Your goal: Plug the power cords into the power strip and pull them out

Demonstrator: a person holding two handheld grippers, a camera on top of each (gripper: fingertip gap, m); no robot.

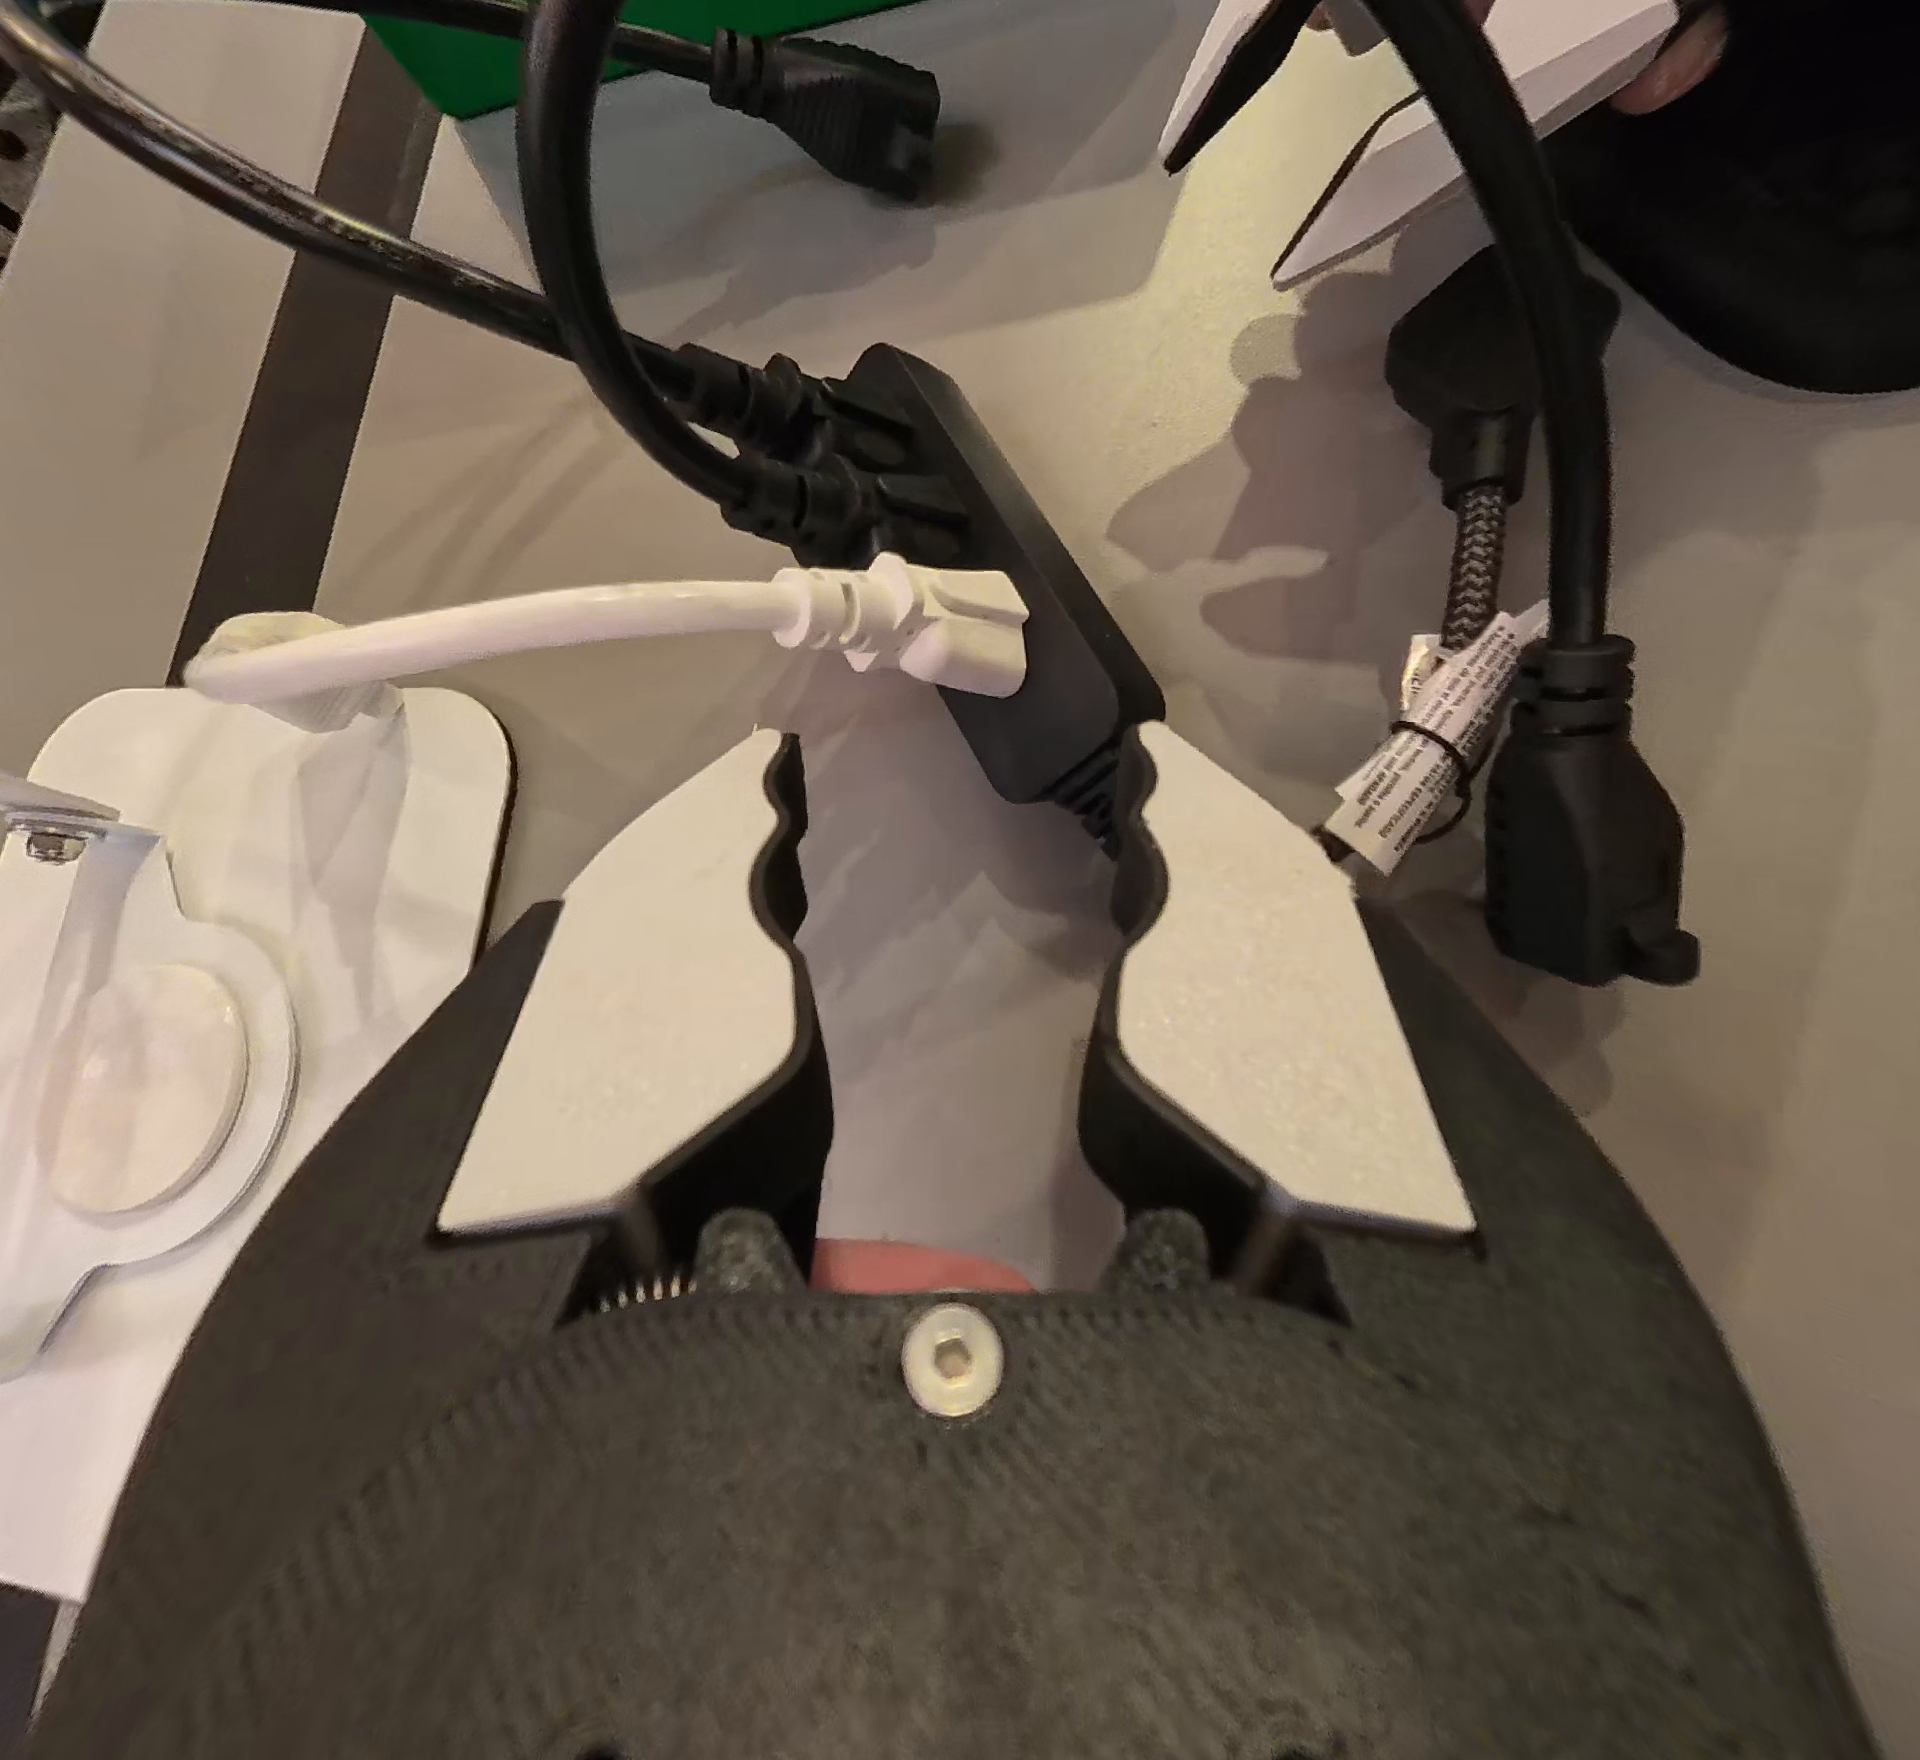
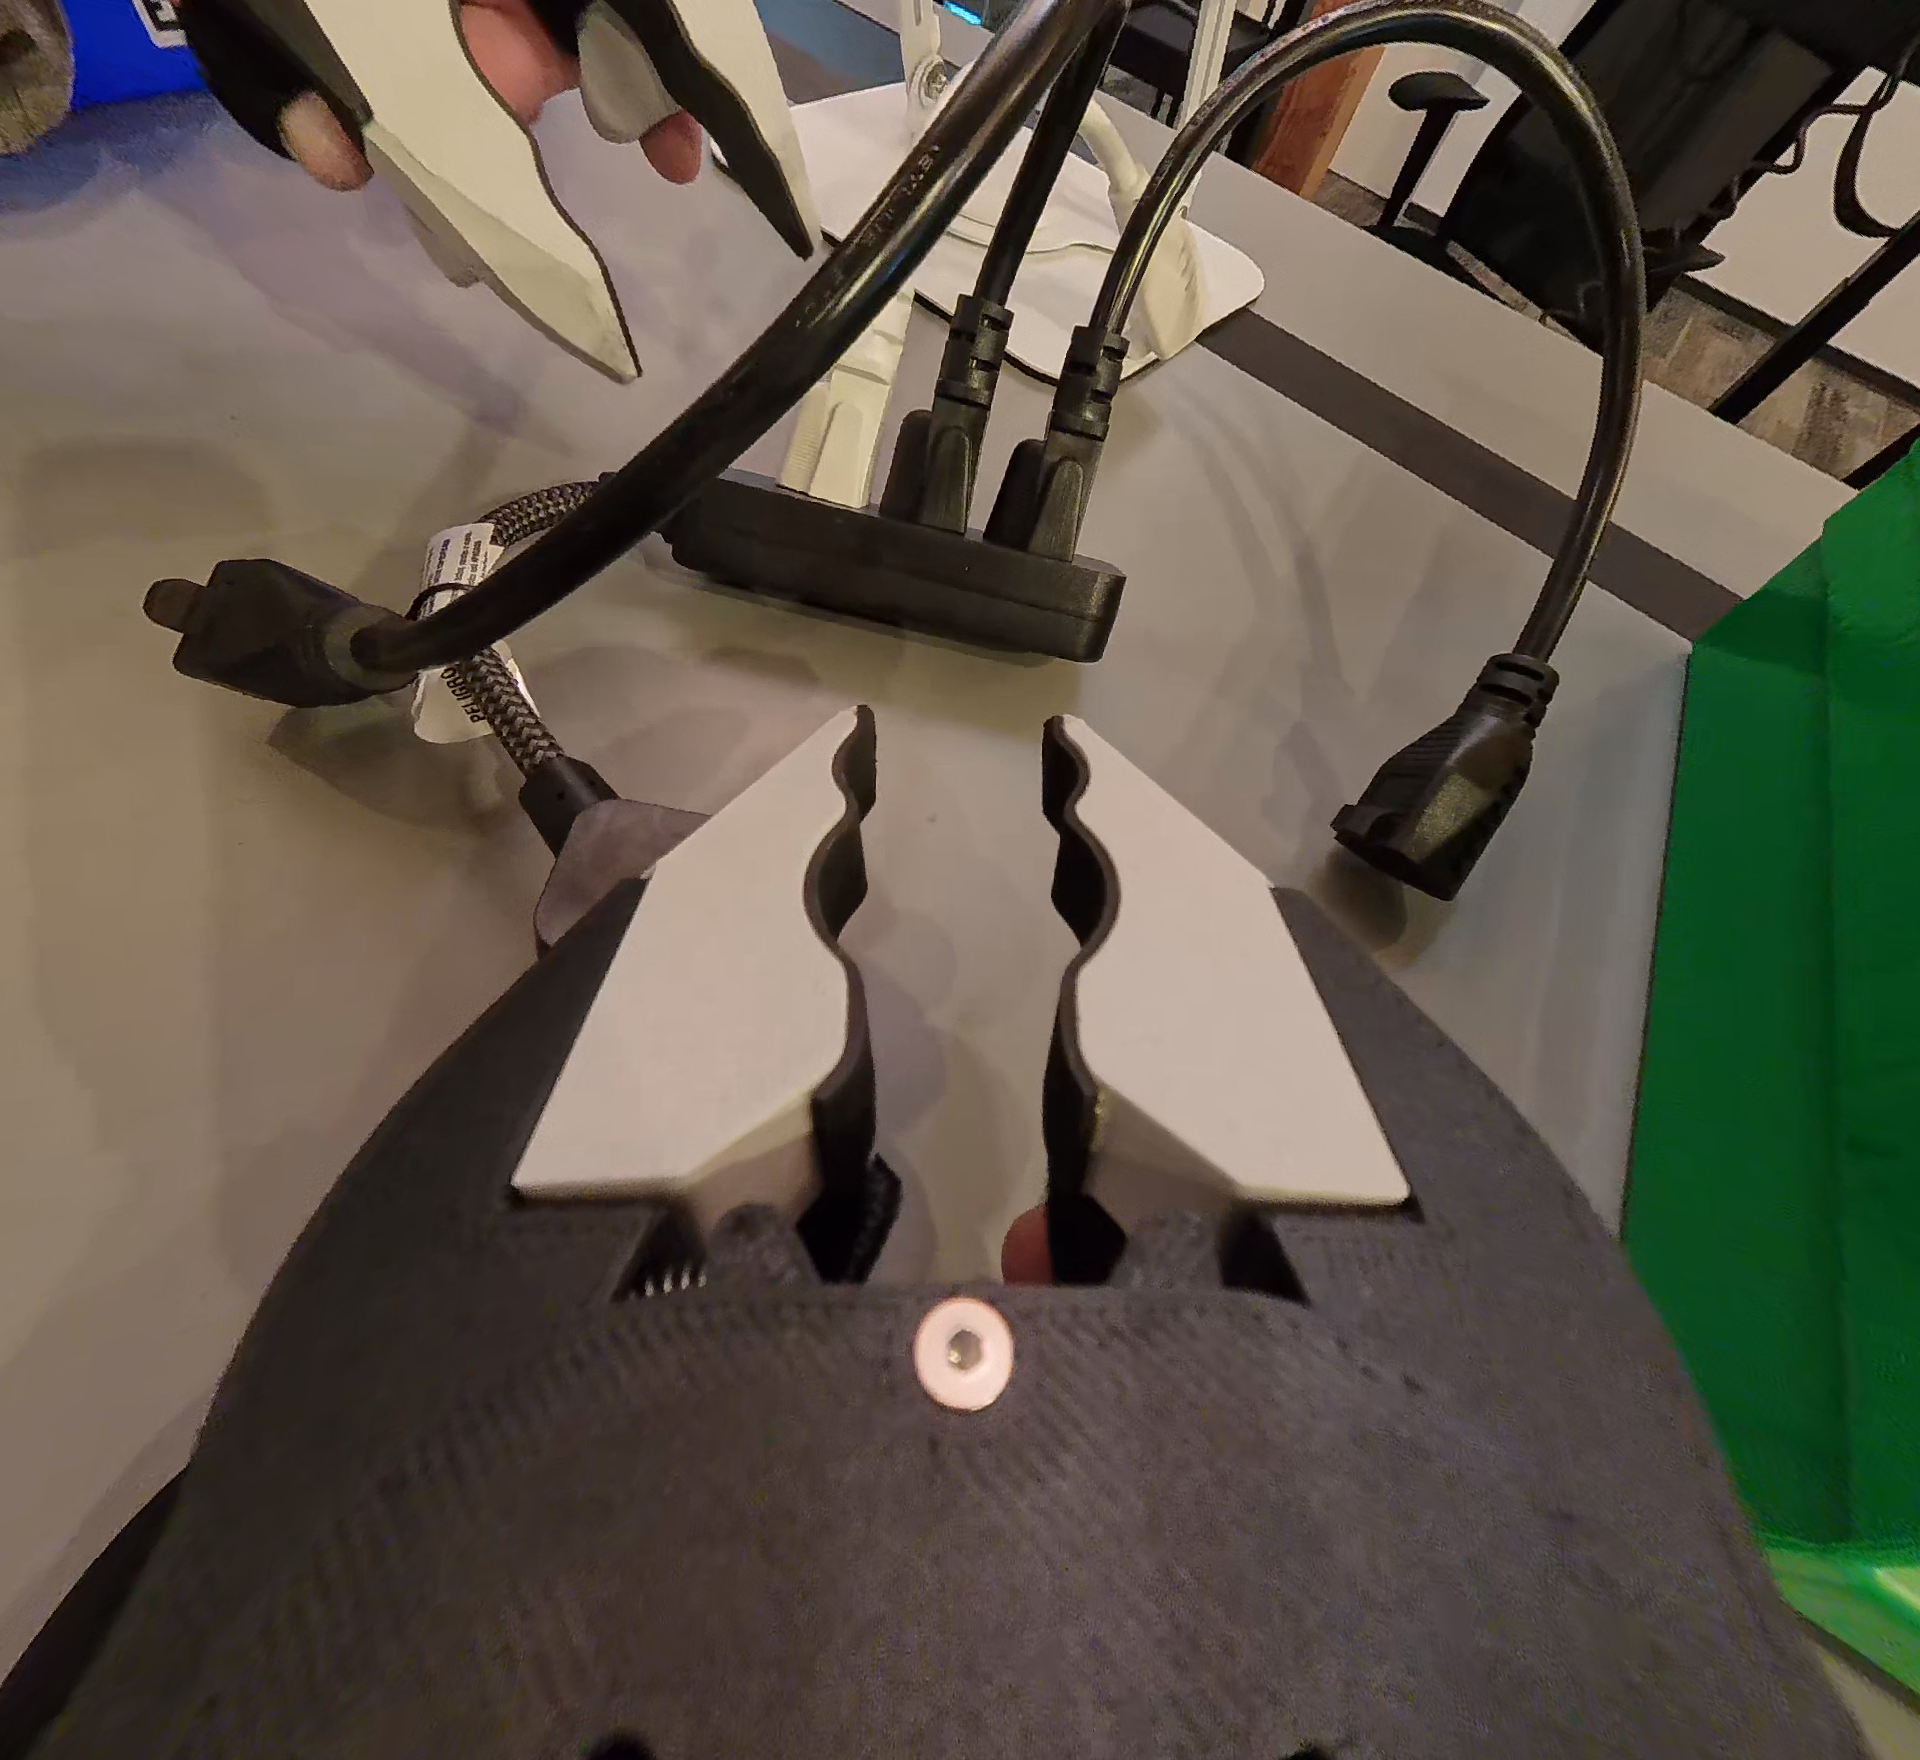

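Both grippers hover spread and empty: left gripper (image 1: 961, 754) angled down just short of the power strip (image 1: 997, 567), right gripper (image 2: 956, 723) facing its plugs.

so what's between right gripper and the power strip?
Bare grey table only, in the right wrist view: right gripper open, power strip just ahead.

One power strip (image 2: 904, 583), two black cords (image 2: 1538, 183), one white cord (image 1: 582, 624).

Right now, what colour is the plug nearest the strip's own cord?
White plug; the left wrist view shows it best.
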